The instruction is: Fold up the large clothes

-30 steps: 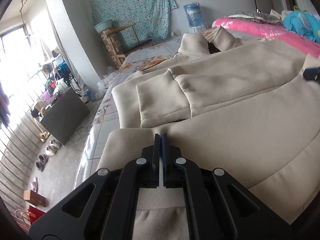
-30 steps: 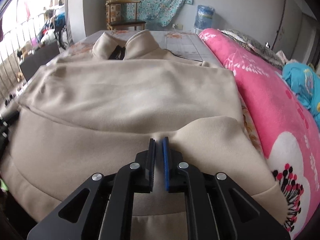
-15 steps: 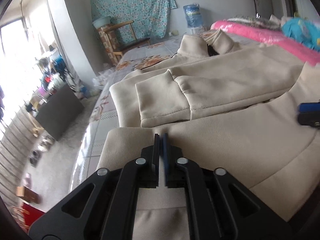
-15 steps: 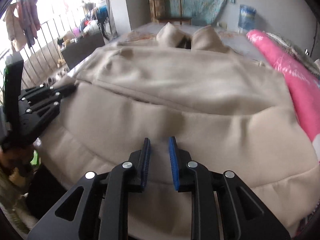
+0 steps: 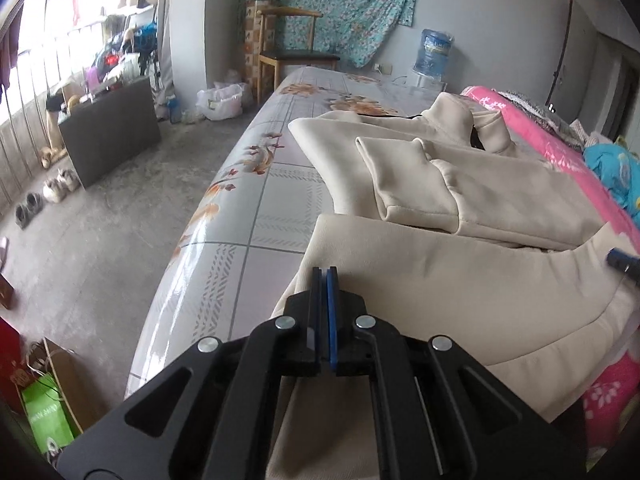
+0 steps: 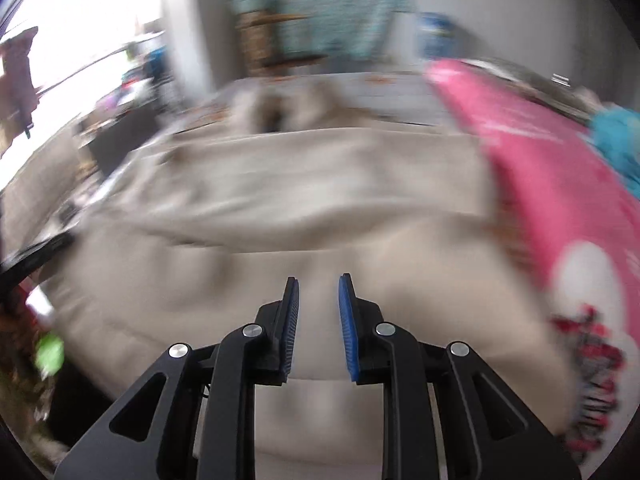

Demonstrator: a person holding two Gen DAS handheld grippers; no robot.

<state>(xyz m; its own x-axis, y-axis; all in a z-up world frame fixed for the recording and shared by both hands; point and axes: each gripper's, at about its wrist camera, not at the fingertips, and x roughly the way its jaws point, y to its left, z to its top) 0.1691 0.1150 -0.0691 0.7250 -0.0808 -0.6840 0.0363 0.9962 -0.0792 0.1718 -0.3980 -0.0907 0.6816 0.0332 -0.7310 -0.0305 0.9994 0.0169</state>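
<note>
Left tool closed at jacket edge.

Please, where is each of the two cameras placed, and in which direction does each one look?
Left wrist: sits on the left gripper, looks down over the beige jacket's left edge and the bed; its shut fingers show.
Right wrist: sits on the right gripper, looks along the jacket toward its collar; blurred; its parted fingers show.
Shared: jacket, pink blanket, water bottle.
</note>
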